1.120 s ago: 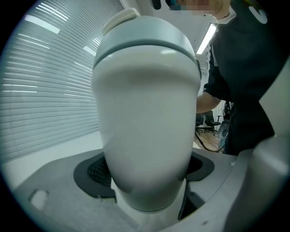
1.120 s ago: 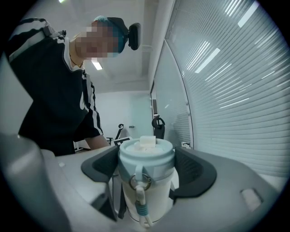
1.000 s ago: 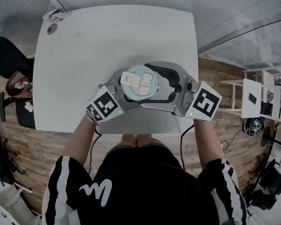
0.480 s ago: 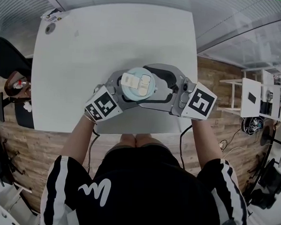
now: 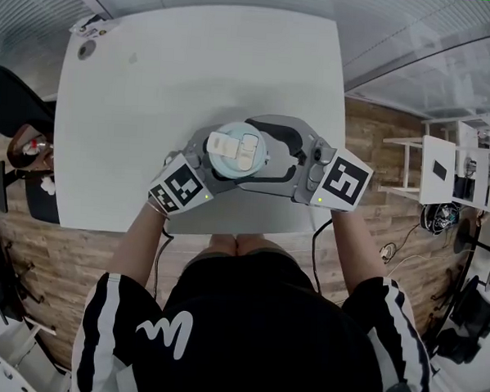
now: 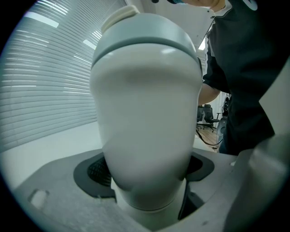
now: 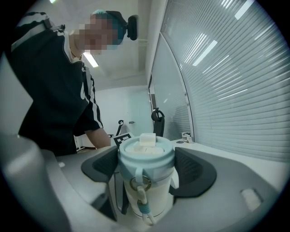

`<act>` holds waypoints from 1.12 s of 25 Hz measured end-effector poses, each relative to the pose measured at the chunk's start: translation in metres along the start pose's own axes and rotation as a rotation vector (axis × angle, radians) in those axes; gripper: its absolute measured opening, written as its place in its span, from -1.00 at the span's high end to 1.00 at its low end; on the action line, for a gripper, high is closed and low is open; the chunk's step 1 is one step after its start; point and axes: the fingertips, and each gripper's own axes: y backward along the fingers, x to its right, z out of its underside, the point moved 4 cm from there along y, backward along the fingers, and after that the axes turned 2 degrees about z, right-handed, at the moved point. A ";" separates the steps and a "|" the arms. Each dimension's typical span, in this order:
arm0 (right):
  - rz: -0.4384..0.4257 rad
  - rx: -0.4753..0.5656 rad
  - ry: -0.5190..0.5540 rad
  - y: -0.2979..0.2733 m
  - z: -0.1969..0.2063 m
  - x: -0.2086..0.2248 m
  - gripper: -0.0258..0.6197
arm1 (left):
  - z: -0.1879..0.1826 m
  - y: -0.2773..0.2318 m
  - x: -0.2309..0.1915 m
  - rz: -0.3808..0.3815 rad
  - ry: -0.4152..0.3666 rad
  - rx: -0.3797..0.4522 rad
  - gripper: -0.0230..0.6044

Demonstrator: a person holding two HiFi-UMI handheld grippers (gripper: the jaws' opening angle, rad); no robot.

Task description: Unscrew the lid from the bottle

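The bottle [image 6: 147, 131] is held upright over the near edge of the white table [image 5: 194, 74], with its pale blue lid [image 7: 146, 152] on. The left gripper [image 6: 145, 181] clamps the body. The right gripper [image 7: 147, 171] pads bear on the lid, and a ringed strap [image 7: 141, 201] hangs in front. Small items [image 5: 90, 29] lie at the far-left corner, well apart.

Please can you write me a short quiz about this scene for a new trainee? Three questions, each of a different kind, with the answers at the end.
1. True or false: the light blue lid is on the bottle.
2. Fill the gap: the left gripper grips the bottle by its white ____.
3. Which gripper has its jaws around the lid?
A. the left gripper
B. the right gripper
C. neither

Key: 1 true; 2 body; 3 B.
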 end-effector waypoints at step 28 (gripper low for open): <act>0.009 -0.126 0.049 -0.004 0.021 -0.014 -0.25 | 0.006 0.004 0.004 -0.018 -0.032 -0.047 -0.47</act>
